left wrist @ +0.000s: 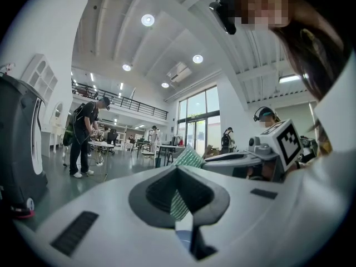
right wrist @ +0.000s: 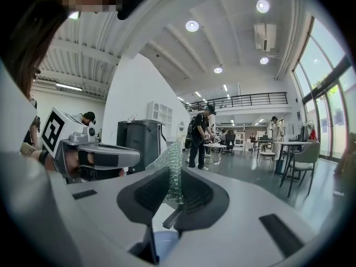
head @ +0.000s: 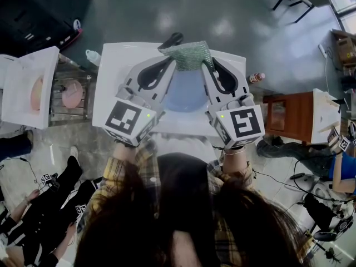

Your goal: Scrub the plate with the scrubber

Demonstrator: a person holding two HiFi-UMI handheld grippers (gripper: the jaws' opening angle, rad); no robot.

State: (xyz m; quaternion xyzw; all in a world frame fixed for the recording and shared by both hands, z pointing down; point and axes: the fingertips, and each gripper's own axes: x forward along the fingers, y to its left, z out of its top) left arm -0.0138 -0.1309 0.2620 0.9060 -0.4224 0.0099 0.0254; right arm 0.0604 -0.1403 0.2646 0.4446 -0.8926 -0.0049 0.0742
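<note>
1. Nearest the camera, yellow plaid sleeves (head: pixel 119 174) are seen leading to the two grippers, each fitted with a cube of square black-and-white markers.
2. The left gripper (head: pixel 168 63) (left wrist: pixel 179 203) is closed on the left corner of the green mesh scrubber (head: pixel 189 55) (left wrist: pixel 188 158). A strip of the mesh is seen pinched between its ribbed dark pads.
3. The right gripper (head: pixel 207 64) (right wrist: pixel 169 196) is likewise pressed together on the scrubber (right wrist: pixel 169 171), at its right side. The mesh is held spread between the two grippers.
4. The pale blue round plate (head: pixel 186 96) (left wrist: pixel 183 242) (right wrist: pixel 161 243) is seated on the white rectangular table (head: pixel 108 88), below and between the gripper bodies. Its surface appears smooth and matt. The scrubber is held over the plate's far rim; contact cannot be confirmed.
5. Bare table surface is available left of the plate. The right and near margins are narrower.
6. A black elongated object (head: pixel 170 41) is located at the table's far edge, just beyond the scrubber.
7. A pale bottle (head: pixel 93 56) lies off the far left corner, and a small bottle (head: pixel 257 77) stands off the right edge.
8. A brown wooden table (head: pixel 286 113) is placed near the right side.
9. Open glossy grey floor (head: pixel 233 15) extends beyond the far edge.
</note>
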